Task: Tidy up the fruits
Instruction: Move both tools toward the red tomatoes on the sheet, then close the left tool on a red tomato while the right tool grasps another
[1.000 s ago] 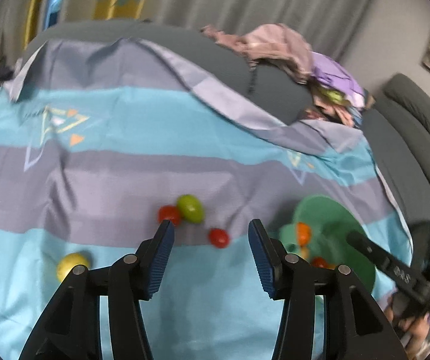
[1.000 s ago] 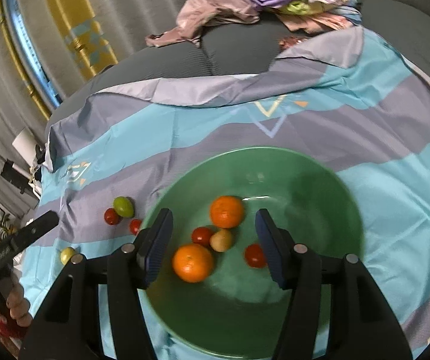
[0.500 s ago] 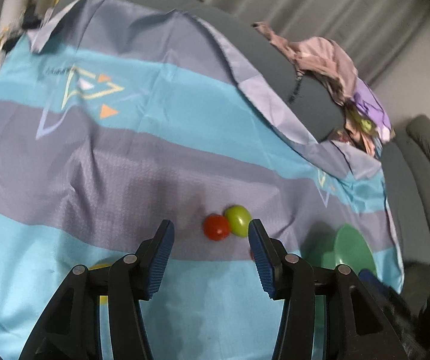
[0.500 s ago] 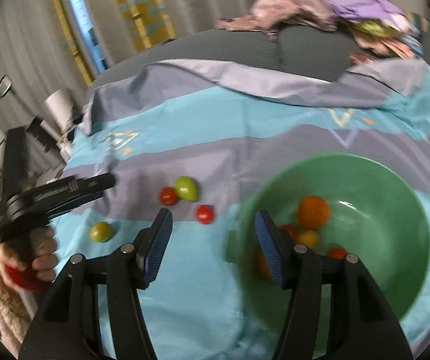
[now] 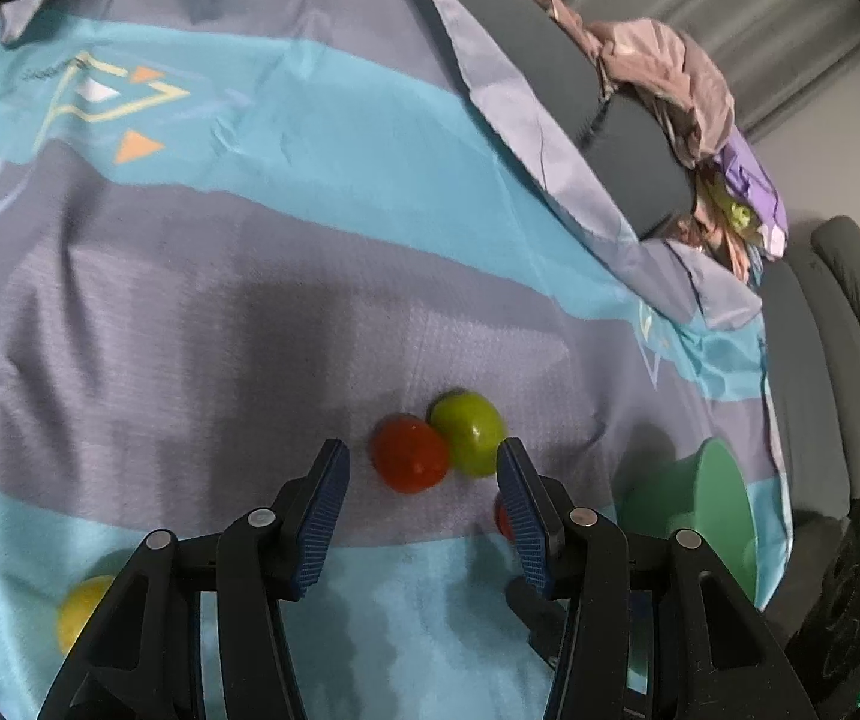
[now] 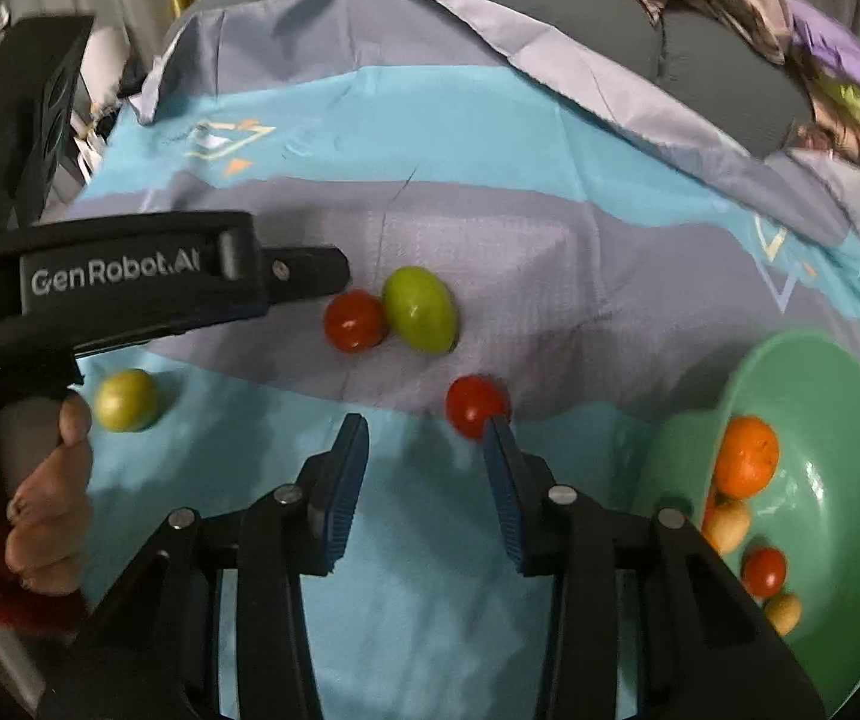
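A red tomato (image 5: 409, 461) and a green fruit (image 5: 469, 441) lie touching on the striped cloth. My left gripper (image 5: 421, 468) hovers open just short of them, and the tomato shows in the gap beyond its tips, untouched. A second red tomato (image 6: 475, 405) lies just past the right fingertip of my right gripper (image 6: 424, 441), whose jaws are closing with nothing between them. A yellow-green fruit (image 6: 127, 399) sits further left. The green bowl (image 6: 820, 372) at the right holds an orange (image 6: 745, 456) and several small fruits.
The cloth (image 5: 310, 192) covers a grey sofa with a heap of clothes (image 5: 670, 78) at the back. In the right wrist view the left gripper's body (image 6: 130, 282) and the hand (image 6: 46, 480) holding it fill the left side. The bowl stands near the cloth's right edge.
The right gripper swung left from over the bowl to the lone red tomato, and its jaws narrowed. The left gripper came down and closer to the red tomato and green fruit.
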`<state>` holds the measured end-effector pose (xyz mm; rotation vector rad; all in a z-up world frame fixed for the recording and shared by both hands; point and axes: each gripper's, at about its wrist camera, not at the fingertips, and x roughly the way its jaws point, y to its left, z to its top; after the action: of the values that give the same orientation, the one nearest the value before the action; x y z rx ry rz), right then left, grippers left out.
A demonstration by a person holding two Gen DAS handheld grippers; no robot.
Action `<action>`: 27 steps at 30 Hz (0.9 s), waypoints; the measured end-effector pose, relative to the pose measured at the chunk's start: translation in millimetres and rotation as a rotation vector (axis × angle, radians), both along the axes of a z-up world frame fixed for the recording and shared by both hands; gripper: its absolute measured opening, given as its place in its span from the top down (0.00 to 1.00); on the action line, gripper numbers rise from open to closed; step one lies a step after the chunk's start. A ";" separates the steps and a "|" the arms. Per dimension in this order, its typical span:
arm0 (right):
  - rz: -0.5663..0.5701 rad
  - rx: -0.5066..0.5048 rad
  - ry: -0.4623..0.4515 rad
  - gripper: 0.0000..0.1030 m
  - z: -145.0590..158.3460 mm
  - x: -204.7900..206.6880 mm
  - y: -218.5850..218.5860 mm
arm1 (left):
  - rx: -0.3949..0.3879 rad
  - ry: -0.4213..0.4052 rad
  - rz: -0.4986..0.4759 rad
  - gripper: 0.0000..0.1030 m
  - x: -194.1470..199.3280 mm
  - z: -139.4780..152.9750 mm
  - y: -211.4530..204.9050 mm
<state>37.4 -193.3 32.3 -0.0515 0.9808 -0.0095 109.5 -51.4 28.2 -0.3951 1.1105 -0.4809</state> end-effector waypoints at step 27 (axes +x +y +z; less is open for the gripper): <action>-0.007 -0.031 0.061 0.75 -26.6 37.6 -0.3 | -0.020 0.048 -0.001 0.70 5.2 -26.0 -6.5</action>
<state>75.0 -193.6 5.8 -0.0769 1.0420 -0.0298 114.8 -57.9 2.3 -0.4257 1.1531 -0.4854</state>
